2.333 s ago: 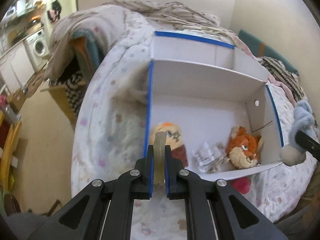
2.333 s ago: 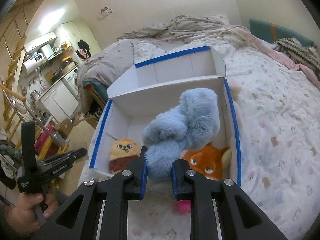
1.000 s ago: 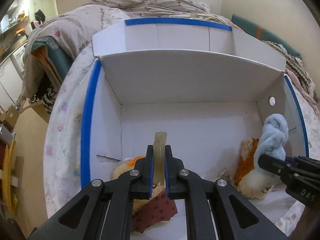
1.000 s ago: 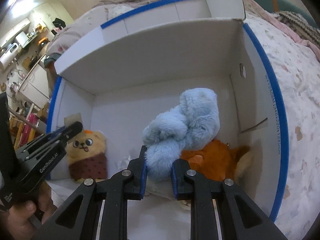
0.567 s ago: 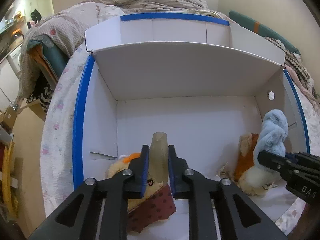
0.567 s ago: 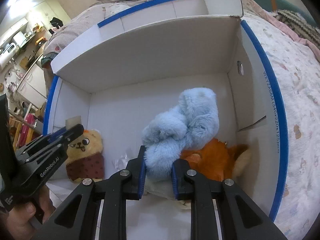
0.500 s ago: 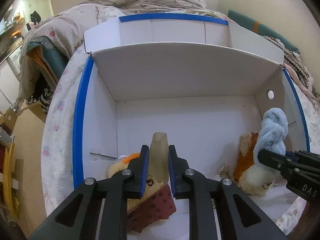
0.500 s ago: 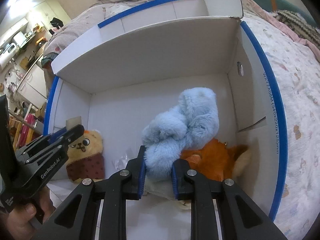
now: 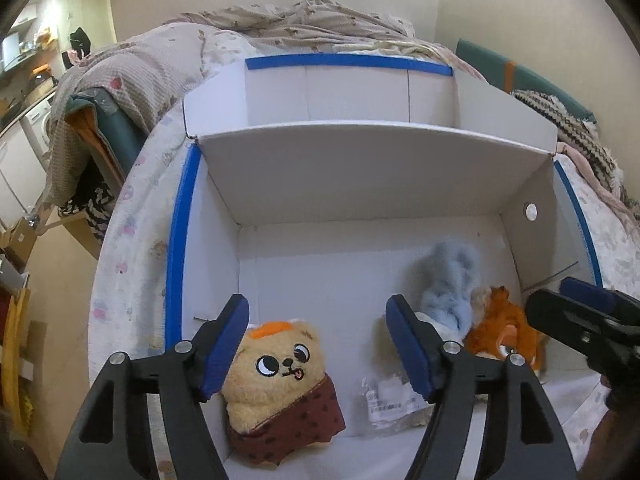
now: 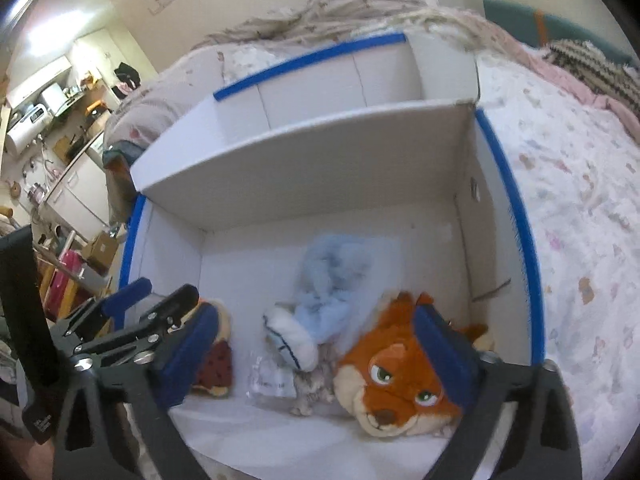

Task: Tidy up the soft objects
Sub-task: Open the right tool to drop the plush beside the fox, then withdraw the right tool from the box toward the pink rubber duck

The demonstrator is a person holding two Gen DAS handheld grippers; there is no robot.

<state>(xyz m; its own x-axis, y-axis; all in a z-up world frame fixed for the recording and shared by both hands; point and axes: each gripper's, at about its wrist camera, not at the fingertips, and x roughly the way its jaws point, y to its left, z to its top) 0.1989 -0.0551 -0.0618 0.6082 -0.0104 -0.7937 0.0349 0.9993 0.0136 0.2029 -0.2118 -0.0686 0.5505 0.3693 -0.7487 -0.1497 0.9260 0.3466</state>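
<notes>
A white cardboard box (image 9: 360,176) (image 10: 320,160) with blue-taped edges stands open on the bed. My left gripper (image 9: 316,312) (image 10: 164,294) hangs over its near left corner, its jaws opening and gripping nothing. Below it, a tan plush in a brown spotted wrap (image 9: 280,380) (image 10: 218,356) lies on the box floor. My right gripper (image 10: 316,320) (image 9: 580,320) is over the near right side, its jaws also opening. A fluffy blue plush (image 10: 332,276) (image 9: 452,280), motion-blurred, is loose beyond those fingers. An orange fox plush (image 10: 400,372) (image 9: 500,332) lies under the right finger.
A clear plastic bag (image 9: 392,396) (image 10: 272,380) lies on the box floor between the toys. A floral sheet (image 10: 580,220) covers the bed around the box, with rumpled blankets (image 9: 312,24) behind. A kitchen area with clutter (image 10: 48,120) is at far left.
Both grippers have opened wide. The tan plush's tag has left the left jaws and the toy lies in the box. The blue plush has come free of the right jaws.
</notes>
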